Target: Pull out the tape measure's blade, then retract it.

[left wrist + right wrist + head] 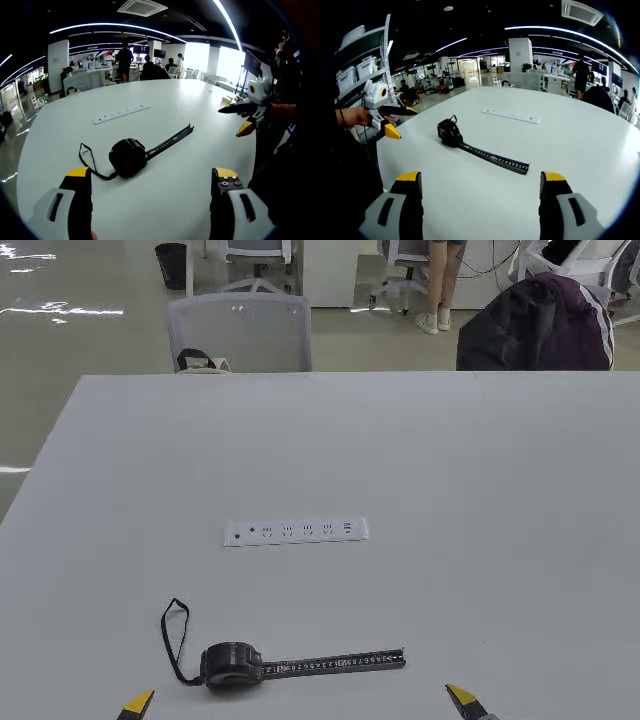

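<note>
A: Where's the tape measure (232, 665)?
B: Near the front edge of the tabletop (500, 490). Its blade (335, 663) is partly out, lying flat toward the right edge, and its strap (163, 630) loops off left.
A: And the jaws?
B: The left gripper (151, 175) and right gripper (482, 176) both gape wide, holding nothing, apart from it.
A: Anything else?
B: A power strip (296, 531) lies mid-tabletop.

White table (500, 490); grey mesh chair (240, 332) behind; glossy floor (80, 300); curved ceiling light strips (115, 26).
</note>
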Demonstrator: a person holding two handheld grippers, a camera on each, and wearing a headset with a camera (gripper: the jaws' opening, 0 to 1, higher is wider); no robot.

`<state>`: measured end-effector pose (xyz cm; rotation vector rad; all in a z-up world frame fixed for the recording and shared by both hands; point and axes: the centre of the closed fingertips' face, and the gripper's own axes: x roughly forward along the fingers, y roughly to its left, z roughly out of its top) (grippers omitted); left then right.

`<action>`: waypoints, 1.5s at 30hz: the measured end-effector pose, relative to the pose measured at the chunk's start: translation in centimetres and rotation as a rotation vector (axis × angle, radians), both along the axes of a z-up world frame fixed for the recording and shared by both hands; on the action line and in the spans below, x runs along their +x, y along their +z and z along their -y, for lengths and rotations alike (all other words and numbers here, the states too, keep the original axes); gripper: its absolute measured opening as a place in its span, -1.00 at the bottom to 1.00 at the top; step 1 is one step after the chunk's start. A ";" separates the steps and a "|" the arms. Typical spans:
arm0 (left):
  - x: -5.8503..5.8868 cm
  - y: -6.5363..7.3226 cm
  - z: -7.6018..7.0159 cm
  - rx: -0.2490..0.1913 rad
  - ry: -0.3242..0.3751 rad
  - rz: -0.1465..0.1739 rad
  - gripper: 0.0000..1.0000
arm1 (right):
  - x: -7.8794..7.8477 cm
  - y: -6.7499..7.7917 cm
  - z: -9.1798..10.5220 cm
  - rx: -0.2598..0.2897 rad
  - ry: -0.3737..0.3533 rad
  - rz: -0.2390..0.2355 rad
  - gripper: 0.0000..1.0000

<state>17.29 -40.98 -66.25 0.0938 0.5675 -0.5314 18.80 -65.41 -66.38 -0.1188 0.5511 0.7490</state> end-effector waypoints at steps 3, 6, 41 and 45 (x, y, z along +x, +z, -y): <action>-0.1 0.1 0.1 -0.001 -0.003 0.000 0.98 | 0.0 0.1 0.2 -0.002 -0.003 0.001 1.00; 0.0 0.2 0.0 -0.004 -0.003 0.002 0.98 | 0.2 0.1 0.4 -0.004 -0.005 0.002 1.00; 2.3 -0.1 0.0 0.011 0.111 0.005 0.92 | 0.8 -0.6 0.5 -0.001 -0.018 -0.012 0.96; 3.1 -0.2 -0.6 -0.004 0.212 0.004 0.85 | 0.9 -0.8 0.5 -0.005 -0.011 -0.014 0.94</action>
